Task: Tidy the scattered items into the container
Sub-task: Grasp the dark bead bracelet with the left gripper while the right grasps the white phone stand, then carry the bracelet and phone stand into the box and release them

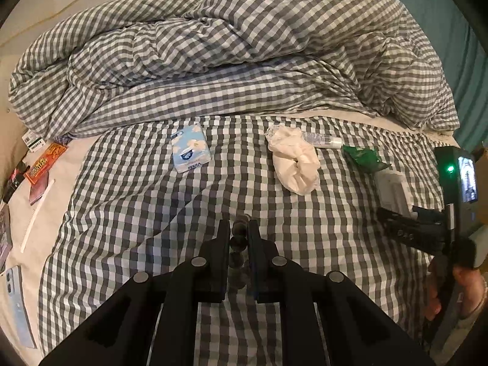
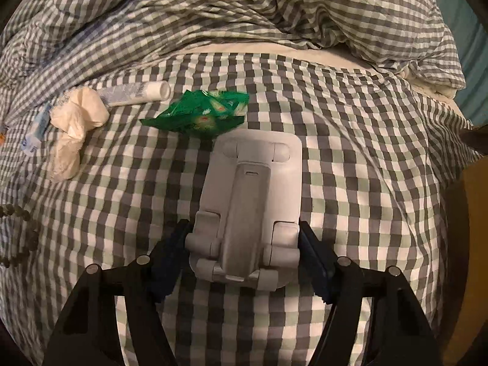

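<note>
Black left gripper [image 1: 238, 228] was pinched nearly closed on a string of dark beads [image 1: 238, 245], which hung between the pads and ran back toward the camera. It pointed steeply down over the gingham sheet [image 1: 152, 207].

Right gripper [image 2: 244, 238] also pointed steeply down, jaws spread wide around the near end of a white folding phone stand [image 2: 253, 201]. Stand lay flat on the sheet, between the blue pads; left pad looked right at its hinge, right pad just beside it. Can't confirm the pads were pressing. In the left wrist view that gripper [image 1: 393, 216] sat at far right with a person's hand [image 1: 451, 292] on its handle.

Outward from the stand: green crumpled wrapper [image 2: 201, 113] touching its far edge. Left of that, a white tube [image 2: 137, 93] with its end tucked under a cream scrunchie [image 2: 76, 122]. Beads again at the left edge of the right wrist view [image 2: 18, 213].

Further left, a blue tissue pack [image 1: 190, 149] with white flowers, well apart from the scrunchie. Bunched gingham duvet [image 1: 228, 45] behind everything.

Off the sheet, left edge: orange snack packet [image 1: 45, 160], white stick [image 1: 36, 213], phone [image 1: 18, 302]. Container not seen in either view.
</note>
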Demonstrator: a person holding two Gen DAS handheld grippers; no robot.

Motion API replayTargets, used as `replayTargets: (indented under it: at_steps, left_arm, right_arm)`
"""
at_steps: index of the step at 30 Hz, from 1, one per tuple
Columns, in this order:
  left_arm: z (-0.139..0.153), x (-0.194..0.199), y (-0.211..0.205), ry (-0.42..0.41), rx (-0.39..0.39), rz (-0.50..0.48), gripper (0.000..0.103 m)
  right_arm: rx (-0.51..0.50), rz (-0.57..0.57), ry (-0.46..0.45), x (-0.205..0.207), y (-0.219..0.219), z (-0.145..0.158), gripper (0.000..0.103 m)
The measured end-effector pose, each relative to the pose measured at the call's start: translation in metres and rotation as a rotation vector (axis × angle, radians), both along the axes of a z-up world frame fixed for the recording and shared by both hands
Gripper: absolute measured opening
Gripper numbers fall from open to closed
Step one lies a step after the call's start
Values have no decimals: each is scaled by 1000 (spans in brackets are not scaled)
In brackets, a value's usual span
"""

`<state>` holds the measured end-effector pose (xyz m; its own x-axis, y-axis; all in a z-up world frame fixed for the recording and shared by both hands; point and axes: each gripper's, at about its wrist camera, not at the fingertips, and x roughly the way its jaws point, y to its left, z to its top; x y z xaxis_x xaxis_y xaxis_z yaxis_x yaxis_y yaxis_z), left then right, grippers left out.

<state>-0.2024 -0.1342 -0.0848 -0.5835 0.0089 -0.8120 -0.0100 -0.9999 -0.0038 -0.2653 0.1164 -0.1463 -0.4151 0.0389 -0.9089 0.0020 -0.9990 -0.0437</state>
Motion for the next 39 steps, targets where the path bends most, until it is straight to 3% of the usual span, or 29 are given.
replayTargets:
  at_steps: [11, 12, 13, 14, 18, 29, 39]
  left_arm:
    - [14, 10, 12, 12, -11, -13, 10]
    - [19, 11, 14, 18, -12, -19, 10]
    - [23, 12, 17, 24, -13, -20, 10]
    - [27, 13, 21, 29, -13, -24, 10]
    - [43, 20, 33, 56, -6, -44, 10]
    - [51, 37, 38, 57, -12, -48, 10]
    - [80, 45, 44, 103, -21, -63, 10]
  right_arm:
    - [-140, 40, 101, 51, 13, 72, 64]
    - [-152, 46, 105, 56, 13, 77, 40]
    - [-163, 55, 106, 62, 13, 81, 27]
    - [-143, 50, 108, 66, 12, 86, 23]
    - [-140, 64, 55, 75, 18, 84, 23]
    - [-204, 44, 42, 93, 45, 70, 19]
    - [-224, 52, 125, 113, 49, 110, 19]
